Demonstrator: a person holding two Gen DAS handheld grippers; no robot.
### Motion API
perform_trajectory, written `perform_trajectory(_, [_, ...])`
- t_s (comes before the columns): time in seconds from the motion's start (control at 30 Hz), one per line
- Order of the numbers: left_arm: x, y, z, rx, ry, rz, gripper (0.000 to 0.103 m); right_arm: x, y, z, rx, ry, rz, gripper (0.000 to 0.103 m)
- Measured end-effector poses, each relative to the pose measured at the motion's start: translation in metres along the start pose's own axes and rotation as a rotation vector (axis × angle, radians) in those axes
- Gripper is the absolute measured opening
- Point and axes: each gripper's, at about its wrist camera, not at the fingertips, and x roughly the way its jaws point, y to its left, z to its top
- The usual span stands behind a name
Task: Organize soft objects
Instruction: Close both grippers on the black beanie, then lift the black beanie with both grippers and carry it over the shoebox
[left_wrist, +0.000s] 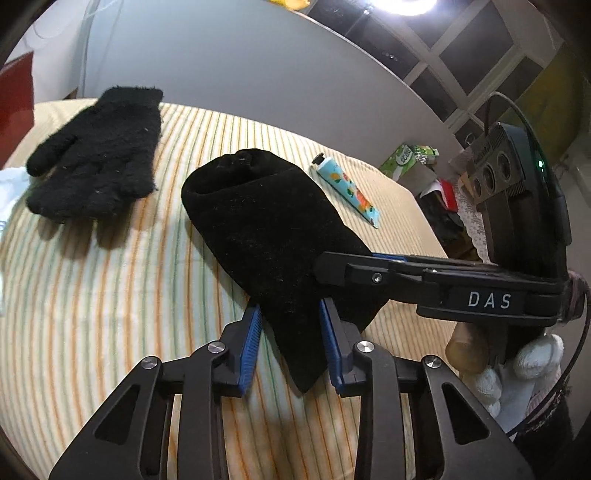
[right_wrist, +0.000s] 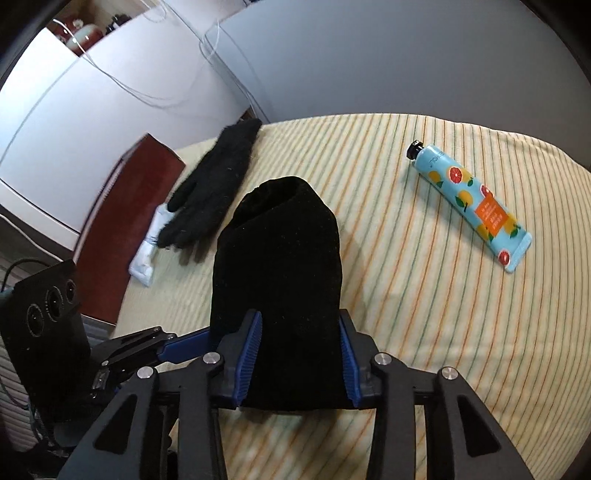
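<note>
A black sock (left_wrist: 258, 221) lies lengthwise on the striped cloth (left_wrist: 110, 295), its open end pointing away. My left gripper (left_wrist: 290, 310) is shut on the sock's near end, blue pads pressing both sides. My right gripper (left_wrist: 325, 266) comes in from the right and grips the same end. In the right wrist view, the right gripper (right_wrist: 300, 317) pinches the sock (right_wrist: 280, 251) between its pads, and the left gripper (right_wrist: 184, 343) reaches in from the lower left. A fuzzy black glove (left_wrist: 99, 147) lies flat at the far left, apart from the sock; it also shows as the glove (right_wrist: 214, 184).
A floral hand-cream tube (right_wrist: 469, 205) lies on the striped cloth (right_wrist: 424, 314) to the right of the sock. A red-brown box (right_wrist: 136, 206) stands off the left edge, with a white item (right_wrist: 147, 254) beside the glove. A green box (left_wrist: 402, 162) sits past the far right edge.
</note>
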Motion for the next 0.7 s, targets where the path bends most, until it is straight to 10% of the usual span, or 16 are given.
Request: perform_trajectory(0.7, [-0.124,0.035,0.007,0.072,-0.202,0.045,0.030,-0.036,0.125,0.006,-0.112,-0.130,0.105,0.032])
